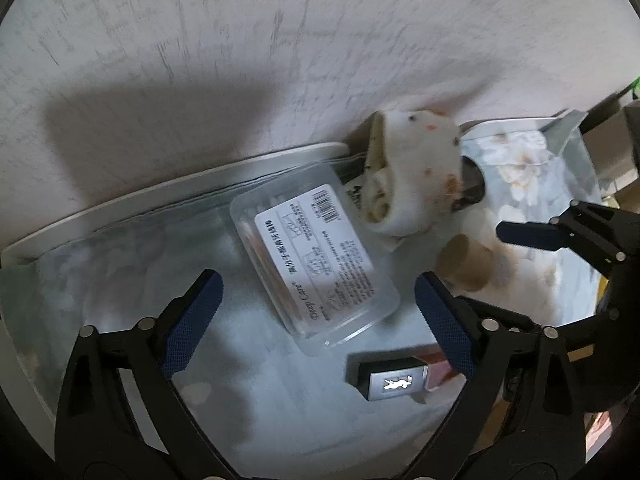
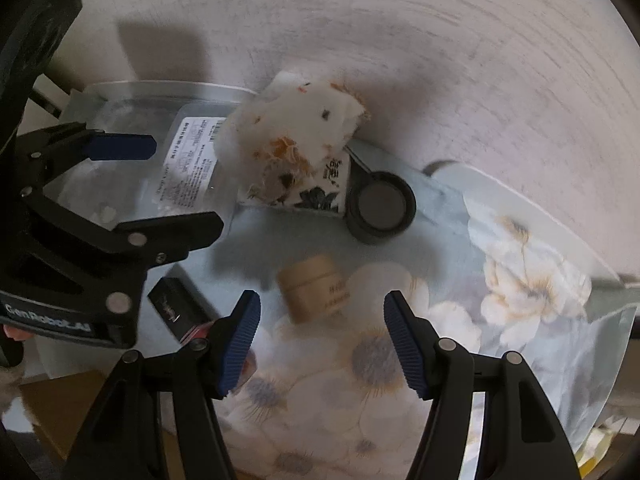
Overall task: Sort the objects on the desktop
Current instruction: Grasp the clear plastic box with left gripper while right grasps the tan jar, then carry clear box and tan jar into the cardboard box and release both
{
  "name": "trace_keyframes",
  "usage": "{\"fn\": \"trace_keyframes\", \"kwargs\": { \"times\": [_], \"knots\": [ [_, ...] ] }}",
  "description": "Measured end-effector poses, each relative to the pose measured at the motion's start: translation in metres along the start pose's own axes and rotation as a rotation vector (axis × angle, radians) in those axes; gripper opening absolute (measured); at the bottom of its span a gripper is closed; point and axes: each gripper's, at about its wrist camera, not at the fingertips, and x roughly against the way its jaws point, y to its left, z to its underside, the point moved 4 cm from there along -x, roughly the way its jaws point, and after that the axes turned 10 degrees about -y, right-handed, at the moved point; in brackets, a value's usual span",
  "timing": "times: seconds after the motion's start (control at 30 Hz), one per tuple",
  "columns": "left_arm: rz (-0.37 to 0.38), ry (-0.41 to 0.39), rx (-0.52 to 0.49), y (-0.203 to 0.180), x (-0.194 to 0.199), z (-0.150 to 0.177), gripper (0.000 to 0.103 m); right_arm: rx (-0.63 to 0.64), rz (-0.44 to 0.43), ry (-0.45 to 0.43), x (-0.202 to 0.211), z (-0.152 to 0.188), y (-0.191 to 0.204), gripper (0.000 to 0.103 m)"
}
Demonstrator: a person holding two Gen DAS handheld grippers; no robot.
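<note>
A clear plastic box of dental picks [image 1: 316, 256] lies on the flowered cloth [image 1: 120, 264]. My left gripper [image 1: 320, 312] is open, its fingers either side of the box's near end. A black lipstick case [image 1: 394, 382] lies by its right finger. A tan jar [image 2: 314, 292] lies on its side just ahead of my open right gripper [image 2: 322, 340]. A white patterned tissue pack [image 2: 296, 148] and a black round compact [image 2: 380, 206] sit behind. The box [image 2: 192, 164], the case [image 2: 176, 306] and the left gripper [image 2: 160, 184] also show in the right wrist view.
A textured white wall [image 1: 280, 40] rises right behind the table's back edge [image 1: 160, 192]. The tissue pack [image 1: 408, 172] leans there. The right gripper's finger [image 1: 528, 234] reaches in beside the tan jar [image 1: 466, 264]. Cardboard [image 2: 44, 408] lies below the table's left edge.
</note>
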Motion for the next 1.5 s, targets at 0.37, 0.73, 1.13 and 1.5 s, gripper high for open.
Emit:
{"fn": "trace_keyframes", "kwargs": {
  "times": [0.37,0.73,1.13,1.5],
  "knots": [
    [0.024,0.035,0.059,0.003,-0.007,-0.001,0.064,0.105,0.030,-0.007,-0.007,0.003,0.012,0.031],
    [0.016,-0.008,0.052,-0.001,0.047,0.011,0.062,0.015,-0.054,-0.051,0.053,0.018,-0.005,0.031],
    [0.024,-0.198,0.044,-0.031,0.180,0.017,0.061,0.022,-0.113,-0.208,0.165,0.020,-0.004,0.031],
    [0.098,-0.280,0.026,-0.092,0.256,0.092,0.061,0.064,-0.144,-0.251,0.217,0.096,0.009,0.031]
  ]
}}
